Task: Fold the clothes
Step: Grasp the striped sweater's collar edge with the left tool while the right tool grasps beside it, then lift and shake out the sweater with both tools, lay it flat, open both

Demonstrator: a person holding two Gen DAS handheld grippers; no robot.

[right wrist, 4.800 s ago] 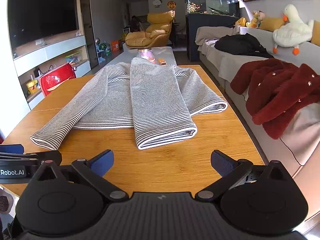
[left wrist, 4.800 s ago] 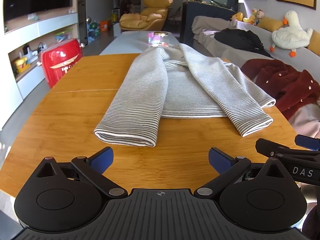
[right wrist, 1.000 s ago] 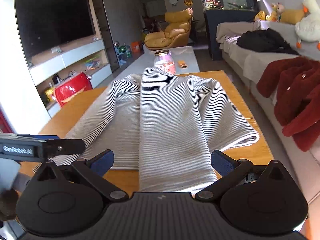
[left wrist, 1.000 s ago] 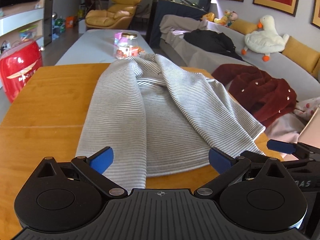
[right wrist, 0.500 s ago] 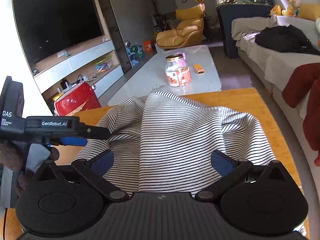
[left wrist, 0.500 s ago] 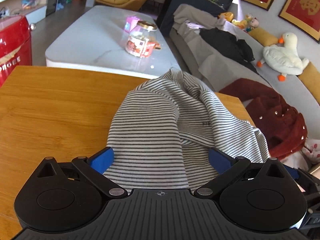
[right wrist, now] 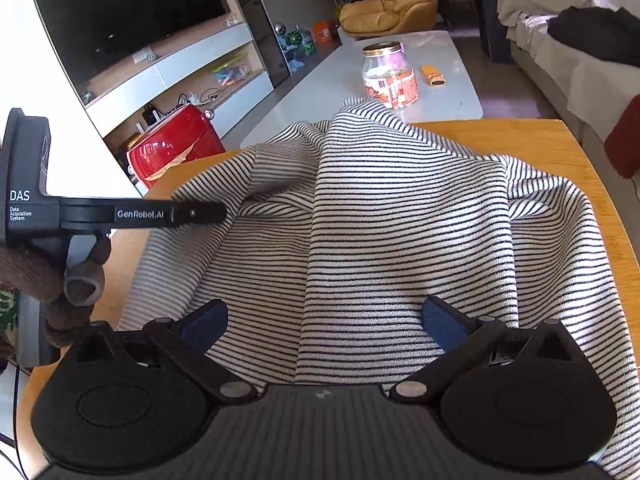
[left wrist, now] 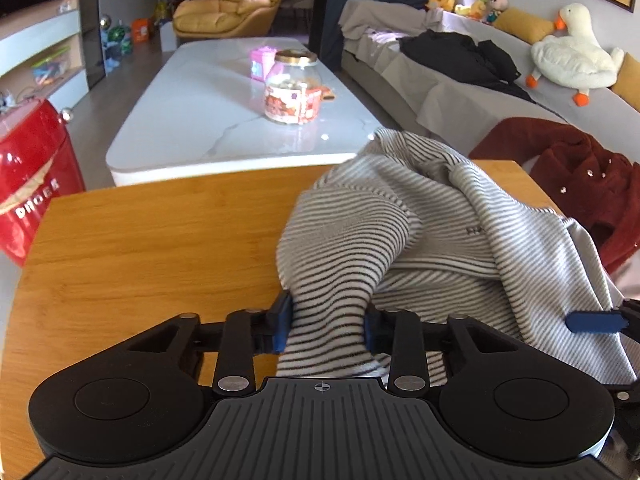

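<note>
One striped sweater (left wrist: 420, 236) lies bunched on the wooden table (left wrist: 152, 232), filling the half of it from 12 to 4 o'clock in the left wrist view. The left gripper (left wrist: 326, 326) is clenched on a gathered fold of the sweater, its two blue pads pressed against the cloth from either side. The right gripper (right wrist: 324, 320) stands spread wide, both blue pads apart with the striped cloth lying flat between and beneath them; it grasps nothing. In the right wrist view the left gripper's black body reaches in from 9 o'clock, held by one hand in a brown fuzzy sleeve (right wrist: 24, 268).

Beyond the table, at 12 o'clock, stands one white coffee table (left wrist: 224, 120) carrying one glass jar (left wrist: 294, 88). One red cabinet (left wrist: 28, 180) sits at 9 o'clock. At 2 o'clock, on the sofa (left wrist: 460, 96), lie one dark red coat (left wrist: 580, 184), one black garment (left wrist: 460, 56) and one white goose toy (left wrist: 572, 56).
</note>
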